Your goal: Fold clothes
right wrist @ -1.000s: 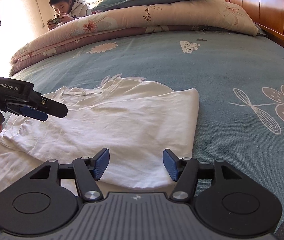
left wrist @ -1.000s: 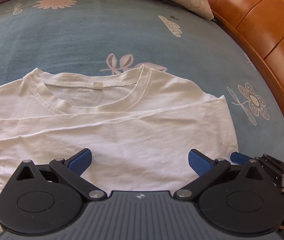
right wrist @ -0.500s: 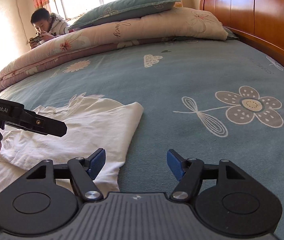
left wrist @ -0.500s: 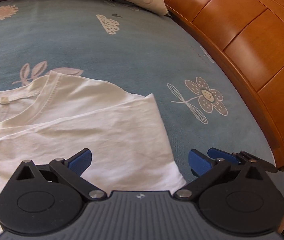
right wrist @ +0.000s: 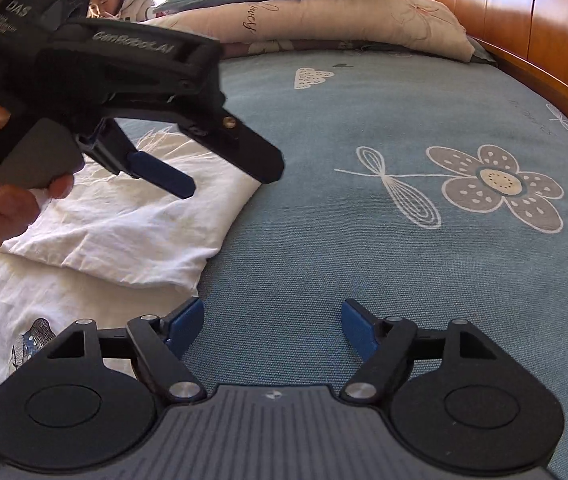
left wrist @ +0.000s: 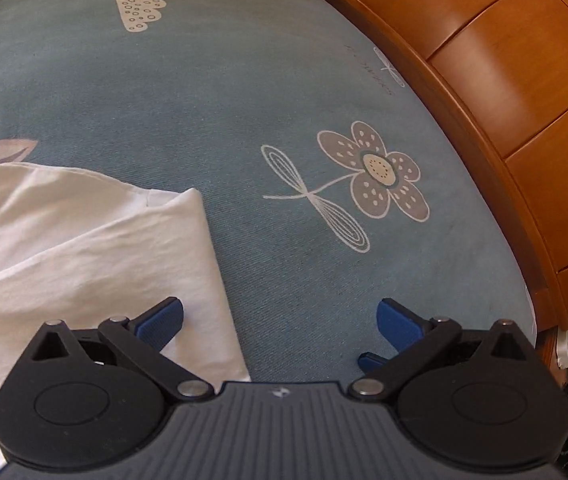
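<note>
From the left wrist view, the left gripper (left wrist: pixel 280 318) hangs over the blue-grey bedsheet (left wrist: pixel 244 100) with its blue pads spread wide and nothing between them. The white T-shirt (left wrist: pixel 84 248) lies flat at the left, its folded edge running down under the left pad. A flower print (left wrist: pixel 376 172) sits on the sheet to the right, near the curved wooden bed frame (left wrist: pixel 504 80).

From the right wrist view, the right gripper (right wrist: pixel 272 330) has its jaws opening, with only bare sheet between them. The shirt's folded edge lies just beside its left pad. A hand (right wrist: pixel 0 208) holds the left gripper above the shirt. Rolled bedding and a pillow (right wrist: pixel 324 16) lie at the far side.
</note>
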`<state>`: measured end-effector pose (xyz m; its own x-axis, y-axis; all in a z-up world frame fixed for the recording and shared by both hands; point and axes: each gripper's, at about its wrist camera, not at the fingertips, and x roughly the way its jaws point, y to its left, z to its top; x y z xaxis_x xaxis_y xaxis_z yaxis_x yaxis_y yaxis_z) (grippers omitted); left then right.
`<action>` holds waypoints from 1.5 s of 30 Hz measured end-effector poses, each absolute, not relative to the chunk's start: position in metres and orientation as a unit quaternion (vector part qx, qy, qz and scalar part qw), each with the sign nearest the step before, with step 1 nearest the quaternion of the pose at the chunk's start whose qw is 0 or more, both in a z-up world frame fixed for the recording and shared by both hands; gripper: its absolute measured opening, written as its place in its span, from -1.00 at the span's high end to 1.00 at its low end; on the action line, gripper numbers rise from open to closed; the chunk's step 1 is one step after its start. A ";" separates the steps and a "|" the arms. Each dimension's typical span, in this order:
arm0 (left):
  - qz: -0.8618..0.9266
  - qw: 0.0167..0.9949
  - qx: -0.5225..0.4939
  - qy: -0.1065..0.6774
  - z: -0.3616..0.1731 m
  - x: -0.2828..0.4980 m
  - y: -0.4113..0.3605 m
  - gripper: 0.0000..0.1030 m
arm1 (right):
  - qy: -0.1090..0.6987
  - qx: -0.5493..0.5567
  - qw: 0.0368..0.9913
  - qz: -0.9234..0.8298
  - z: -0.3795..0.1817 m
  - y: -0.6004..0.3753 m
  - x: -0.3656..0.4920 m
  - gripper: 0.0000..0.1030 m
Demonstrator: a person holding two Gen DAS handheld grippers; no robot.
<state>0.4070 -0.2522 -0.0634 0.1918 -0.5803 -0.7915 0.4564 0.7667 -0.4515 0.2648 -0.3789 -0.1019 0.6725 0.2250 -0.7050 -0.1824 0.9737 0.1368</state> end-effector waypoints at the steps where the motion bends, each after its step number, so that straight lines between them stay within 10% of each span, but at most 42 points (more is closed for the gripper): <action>1: -0.334 0.772 -0.057 0.538 -0.067 0.411 -0.256 -0.98 | 0.389 0.025 0.914 0.112 -0.102 -0.378 0.265 -0.58; 45: -0.312 0.783 -0.096 0.529 -0.036 0.406 -0.199 -0.99 | 0.376 0.059 0.919 0.103 -0.089 -0.375 0.273 -0.67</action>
